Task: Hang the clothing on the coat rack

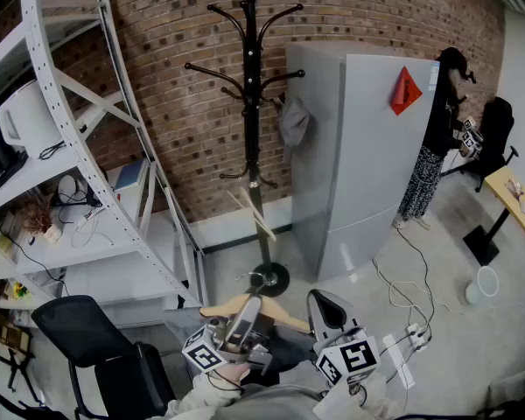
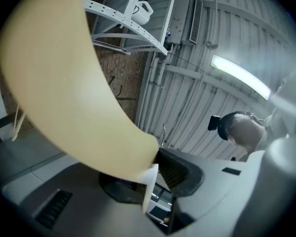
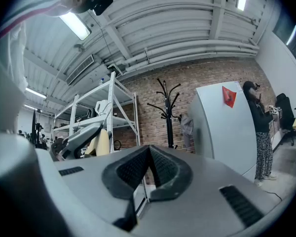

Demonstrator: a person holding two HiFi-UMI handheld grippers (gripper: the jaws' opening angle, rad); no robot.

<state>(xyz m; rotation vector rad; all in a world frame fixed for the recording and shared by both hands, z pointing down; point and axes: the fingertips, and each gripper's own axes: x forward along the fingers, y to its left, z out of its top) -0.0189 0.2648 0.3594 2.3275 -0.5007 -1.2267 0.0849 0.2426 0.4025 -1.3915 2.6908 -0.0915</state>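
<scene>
Left gripper point(image 1: 248, 309): jaws clamped across wooden hanger point(image 1: 217, 308), low in front of coat rack point(image 1: 252, 112) base. Grip sits near hanger middle, likely to keep it level for lift toward hook. Right gripper point(image 1: 326, 304): jaws together, nothing between them, parked beside hanger. Grey garment point(image 1: 293, 122) hangs on rack's right-side hook. Fabric on hanger: cannot tell. Red sign point(image 1: 404, 90) right of rack, print unreadable.
</scene>
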